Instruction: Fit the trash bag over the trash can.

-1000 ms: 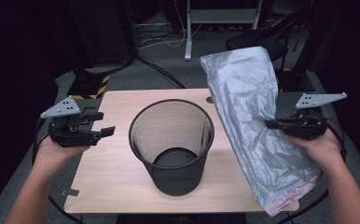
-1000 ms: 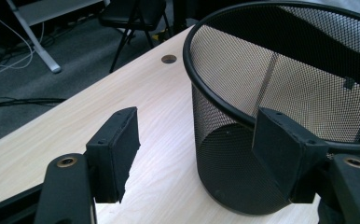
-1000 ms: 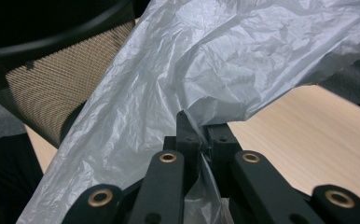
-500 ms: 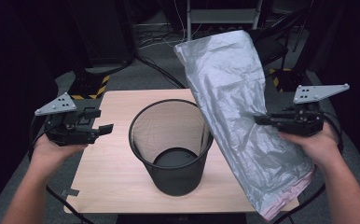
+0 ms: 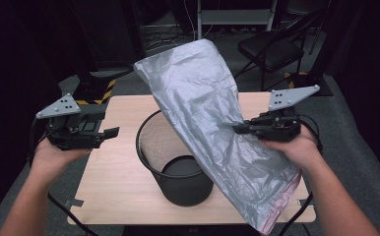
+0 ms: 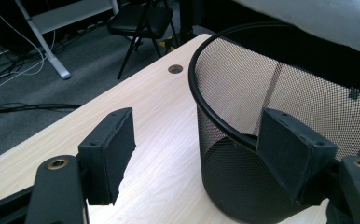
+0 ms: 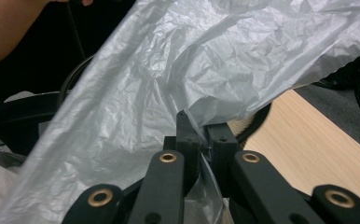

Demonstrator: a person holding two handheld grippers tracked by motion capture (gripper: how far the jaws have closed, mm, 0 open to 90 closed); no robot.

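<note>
Right gripper point(image 5: 237, 129) stays clenched on the grey bag point(image 5: 212, 128) and has carried it leftward, so the bag now hangs across the right side of the black mesh bin point(image 5: 178, 172) instead of beside it. Left gripper point(image 5: 110, 133) is released, holding nothing, jaws just opening wider, left of the bin over the tabletop point(image 5: 114, 182).

The bag point(image 5: 212, 128) is thin, crinkled plastic film, silvery grey with a soft sheen. The bin point(image 5: 178, 167) is black wire mesh with a smooth rim. The table point(image 5: 114, 182) has a pale, matt wood-grain top.
</note>
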